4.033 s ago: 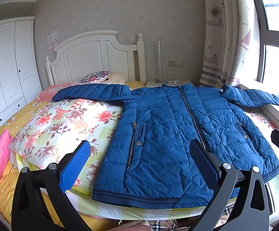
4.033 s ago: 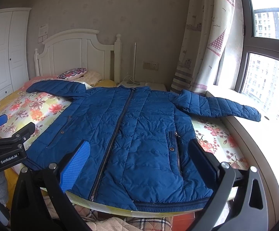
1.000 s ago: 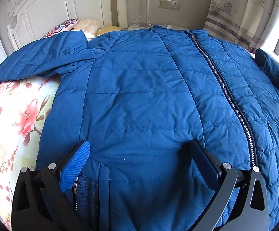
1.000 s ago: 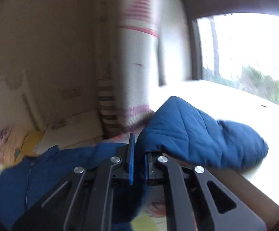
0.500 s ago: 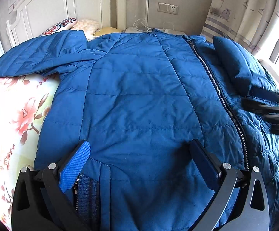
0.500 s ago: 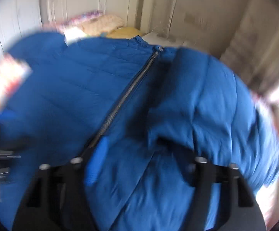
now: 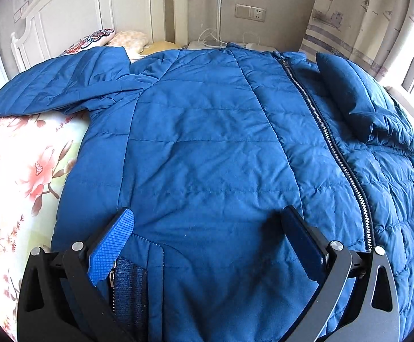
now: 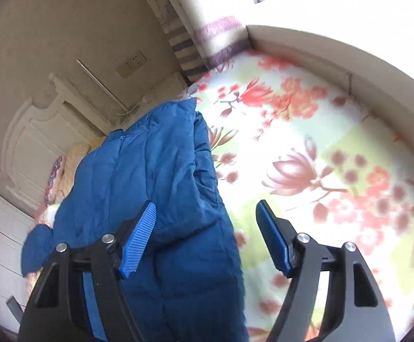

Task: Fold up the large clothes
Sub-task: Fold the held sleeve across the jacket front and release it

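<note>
Left wrist view: the left gripper (image 7: 207, 228) hangs low over the blue padded jacket (image 7: 207, 148), its jaws wide apart and clamped on nothing, the fabric lying loose beneath them. The jacket lies front up on the bed (image 7: 21, 171), zip (image 7: 332, 142) closed, one sleeve (image 7: 55, 88) stretched out over the floral bedding toward the white headboard (image 7: 92, 8); the other sleeve (image 7: 358, 99) is folded in onto the chest beside the zip. Right wrist view: the right gripper (image 8: 207, 233) stands with its jaws apart, having just been opening, and nothing is between the pads. It hovers at the jacket's edge (image 8: 161, 185), the left fingertip (image 8: 138, 236) over blue fabric and the right one (image 8: 272, 236) over the flowered sheet (image 8: 321, 156) by the curtain (image 8: 207, 37).
</note>
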A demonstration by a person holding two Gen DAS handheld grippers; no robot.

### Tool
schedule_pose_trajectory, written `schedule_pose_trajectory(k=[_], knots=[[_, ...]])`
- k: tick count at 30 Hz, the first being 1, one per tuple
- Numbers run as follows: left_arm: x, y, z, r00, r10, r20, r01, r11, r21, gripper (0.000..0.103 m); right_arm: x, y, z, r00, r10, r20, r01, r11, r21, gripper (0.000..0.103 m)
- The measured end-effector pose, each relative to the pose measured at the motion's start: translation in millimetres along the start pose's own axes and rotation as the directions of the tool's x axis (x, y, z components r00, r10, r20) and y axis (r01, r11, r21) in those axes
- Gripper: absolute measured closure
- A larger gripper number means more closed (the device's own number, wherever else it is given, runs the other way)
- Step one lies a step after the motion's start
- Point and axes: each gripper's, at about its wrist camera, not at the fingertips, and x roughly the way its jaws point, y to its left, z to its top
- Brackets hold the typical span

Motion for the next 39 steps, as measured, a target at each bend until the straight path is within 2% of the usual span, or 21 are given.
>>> schedule_pose_trajectory(k=[1,2,3,5,7,10,12,13,14,15,16,18,19,21,22,23,26,28,33,37,39], knots=[[0,0,0,1.000,-0.001,0.001,0.001,1.000,-0.001,0.004,0,5,1,1.000,0.002,0.015,-0.001,0.999,-0.034,0.061],[-1,0,0,1.000,0.000,0.005,0.000,1.000,-0.004,0.004,-5,16,1,0.999,-0.027,0.041,0.031,0.996,-0.080,0.069],[-1,0,-1,1.000,0.002,0.009,-0.002,1.000,-0.004,0.004,-2,33,-1,0.996,-0.040,0.075,0.048,0.994,-0.101,0.081],[-1,-1,0,1.000,0.004,0.011,-0.004,1.000,-0.006,0.004,-27,69,1,0.983,0.011,0.184,0.020,0.986,-0.164,0.084],[-1,-2,1,1.000,0.010,0.012,-0.010,1.000,-0.005,0.004,-44,110,1,0.968,0.050,0.245,0.009,0.972,-0.233,0.085],[-4,-1,0,1.000,0.001,0.029,-0.001,1.000,-0.009,0.004,-60,197,-10,0.953,0.126,0.274,-0.008,0.918,-0.396,0.085],[-5,0,-1,0.999,-0.009,0.033,0.009,1.000,-0.019,0.004,-55,258,-28,0.954,0.185,0.236,-0.042,0.861,-0.507,0.083],[-6,2,-1,0.999,-0.018,0.035,0.019,0.999,-0.026,0.004,-49,283,-38,0.958,0.227,0.176,-0.095,0.828,-0.552,0.075],[-7,3,-1,0.999,-0.026,0.038,0.027,0.999,-0.031,0.004,-40,310,-50,0.957,0.278,0.080,-0.176,0.780,-0.600,0.066],[-8,5,-1,0.999,-0.035,0.041,0.037,0.999,-0.039,0.004,-37,332,-64,0.954,0.299,0.011,-0.224,0.738,-0.637,0.043],[-9,6,-1,0.998,-0.045,0.045,0.047,0.998,-0.046,0.004,-37,352,-79,0.956,0.293,-0.014,-0.226,0.705,-0.672,0.038],[-11,11,-2,0.996,-0.071,0.054,0.075,0.995,-0.065,0.004,-43,366,-98,0.953,0.301,-0.023,-0.229,0.670,-0.706,0.038],[-11,13,-2,0.995,-0.082,0.057,0.087,0.994,-0.074,0.004,-46,365,-102,0.950,0.312,-0.028,-0.238,0.661,-0.712,0.038],[-12,17,-2,0.992,-0.104,0.065,0.109,0.990,-0.093,0.004,-56,349,-105,0.950,0.311,0.008,-0.216,0.677,-0.703,0.038],[-12,17,-2,0.992,-0.108,0.067,0.114,0.989,-0.096,0.004,-59,335,-103,0.952,0.306,0.029,-0.204,0.700,-0.684,0.038],[-12,18,-2,0.992,-0.110,0.068,0.117,0.988,-0.098,0.004,-64,312,-97,0.952,0.299,0.057,-0.194,0.741,-0.643,0.038],[-12,18,-2,0.991,-0.113,0.068,0.119,0.989,-0.092,0.004,-83,243,-92,0.964,0.224,0.145,-0.118,0.846,-0.520,0.038],[-12,17,-2,0.991,-0.111,0.069,0.117,0.989,-0.086,0.004,-82,196,-92,0.970,0.184,0.157,-0.097,0.891,-0.444,0.038],[-14,18,-3,0.989,-0.124,0.077,0.131,0.987,-0.097,0.004,-63,128,-99,0.988,0.074,0.134,-0.022,0.936,-0.352,0.038],[-14,21,-3,0.988,-0.136,0.077,0.144,0.983,-0.112,0.004,-41,99,-99,0.994,0.034,0.107,-0.005,0.966,-0.260,0.038],[-15,21,-4,0.987,-0.140,0.075,0.148,0.983,-0.110,0.004,-33,91,-99,0.996,-0.007,0.092,0.029,0.971,-0.239,0.038]])
